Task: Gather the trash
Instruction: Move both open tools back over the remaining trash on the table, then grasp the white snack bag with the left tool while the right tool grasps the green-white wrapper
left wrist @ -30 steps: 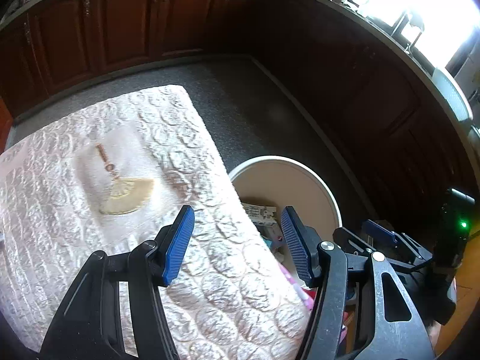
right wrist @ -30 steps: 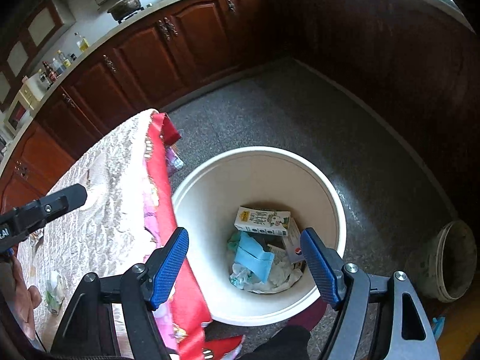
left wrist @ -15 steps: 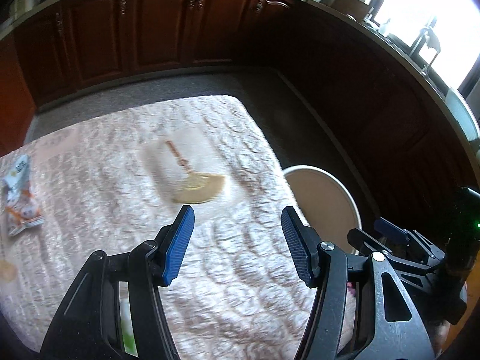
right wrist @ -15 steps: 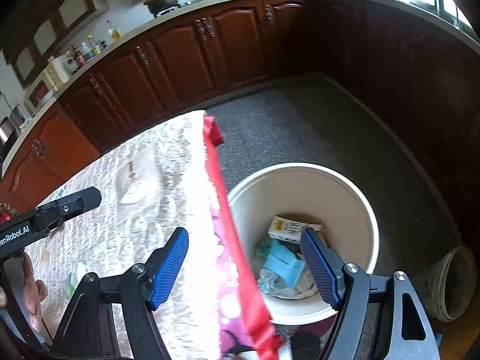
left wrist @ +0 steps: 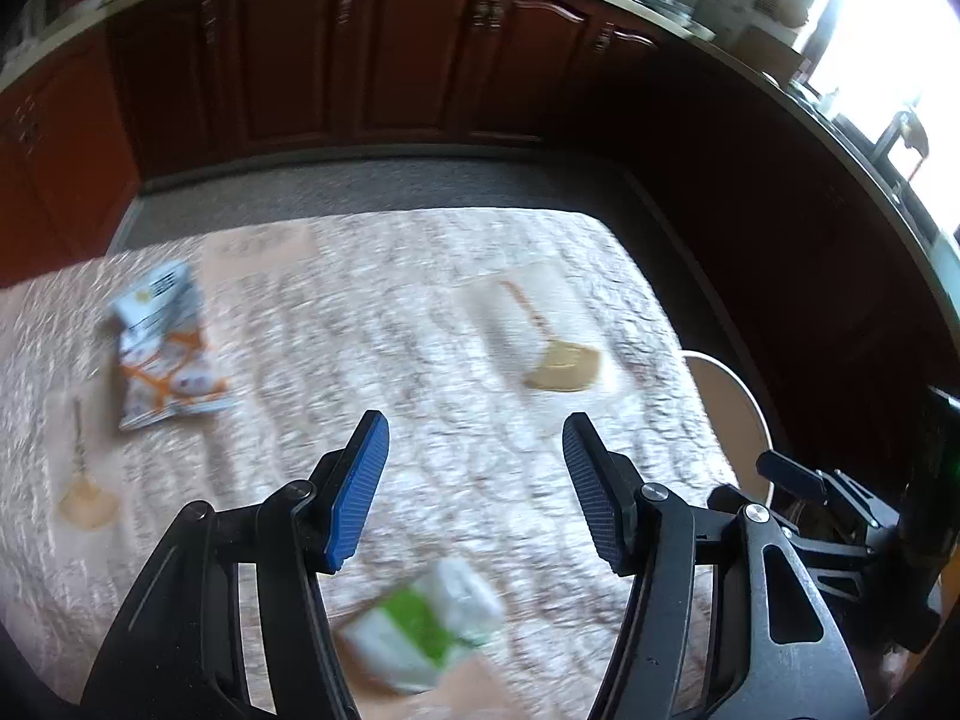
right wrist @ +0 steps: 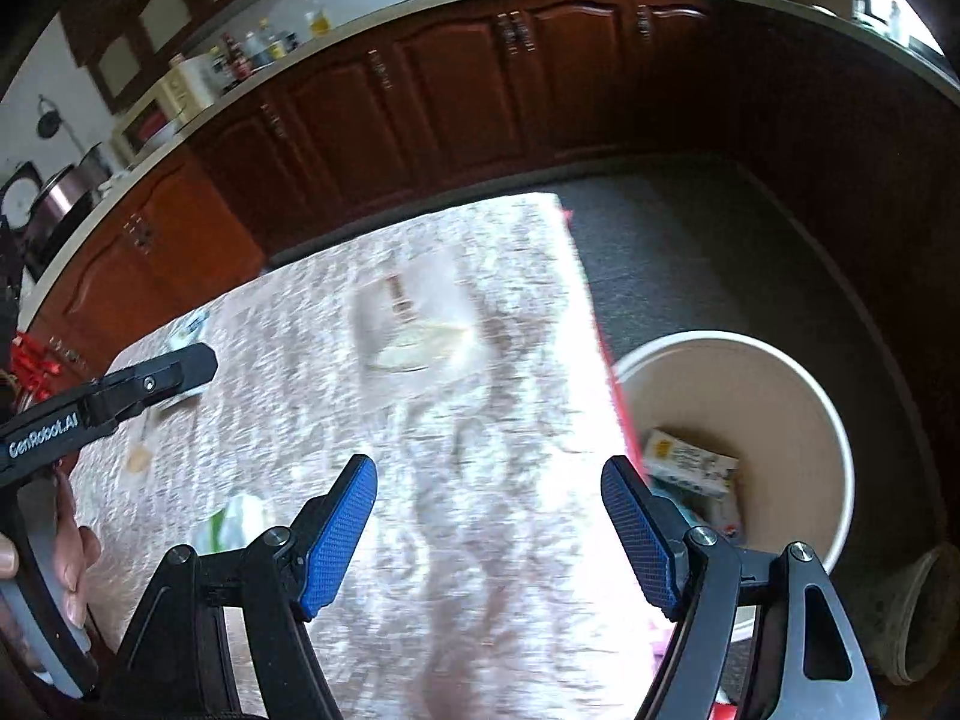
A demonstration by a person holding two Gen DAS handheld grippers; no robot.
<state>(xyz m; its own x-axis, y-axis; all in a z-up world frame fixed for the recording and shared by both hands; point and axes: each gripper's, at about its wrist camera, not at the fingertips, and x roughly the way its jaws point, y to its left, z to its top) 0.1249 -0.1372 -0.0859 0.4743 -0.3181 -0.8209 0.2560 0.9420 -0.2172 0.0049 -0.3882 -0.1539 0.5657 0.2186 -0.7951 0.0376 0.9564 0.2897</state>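
My left gripper (left wrist: 474, 492) is open and empty above the table with the cream patterned cloth (left wrist: 420, 312). A green and white wrapper (left wrist: 426, 624) lies just below and between its fingers; it also shows in the right wrist view (right wrist: 237, 519). A white and orange snack bag (left wrist: 162, 348) lies at the table's left. My right gripper (right wrist: 489, 534) is open and empty over the table's right part. The white trash bin (right wrist: 828, 420) stands on the floor right of the table, with a carton (right wrist: 690, 459) and other trash inside.
Dark wooden cabinets (left wrist: 360, 60) run along the back and right. A grey floor (right wrist: 690, 240) lies between table and cabinets. A small dirty bucket (right wrist: 924, 612) stands right of the bin. The bin's rim also shows in the left wrist view (left wrist: 738, 396).
Both grippers have swung left from the bin to over the table. The snack bag and green wrapper have come into the left view. Both stay open.
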